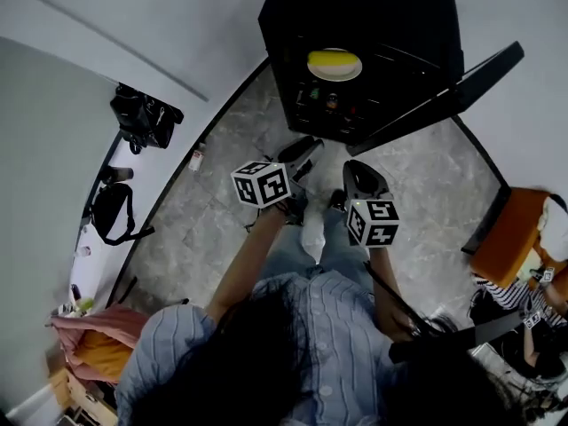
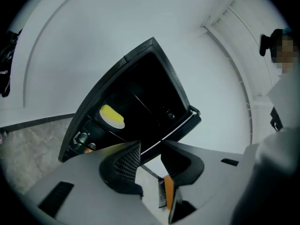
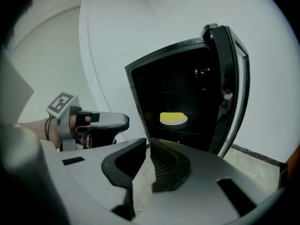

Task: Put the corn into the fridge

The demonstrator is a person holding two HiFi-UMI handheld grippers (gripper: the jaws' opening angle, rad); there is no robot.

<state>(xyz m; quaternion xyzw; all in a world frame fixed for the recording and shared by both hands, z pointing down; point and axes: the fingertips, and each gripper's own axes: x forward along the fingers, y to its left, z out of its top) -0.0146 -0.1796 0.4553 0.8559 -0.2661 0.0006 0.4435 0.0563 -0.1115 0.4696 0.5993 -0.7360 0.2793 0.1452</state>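
- Floor (image 1: 200,229): grey marbled tiles, bordered on the left by a dark skirting (image 1: 177,185).
- Black bag (image 1: 145,118): seen against the white wall (image 1: 53,149), beyond the floor's left edge.
- Strapped bag (image 1: 111,211): seen lower along that wall.
- Red-and-white packet (image 1: 196,159): laid by the left edge.
- Orange seat (image 1: 515,233): placed at the right edge.
- Pink cloth (image 1: 93,327): heaped at the lower left corner.

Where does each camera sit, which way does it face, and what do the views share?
Head view: on the head, steeply down at the open fridge; hair, shirt, arms, left gripper, right gripper.
Left gripper view: along its fingers at the fridge, tilted; fingers show.
Right gripper view: along its fingers into the fridge; fingers, left hand.
All share the corn on its plate.
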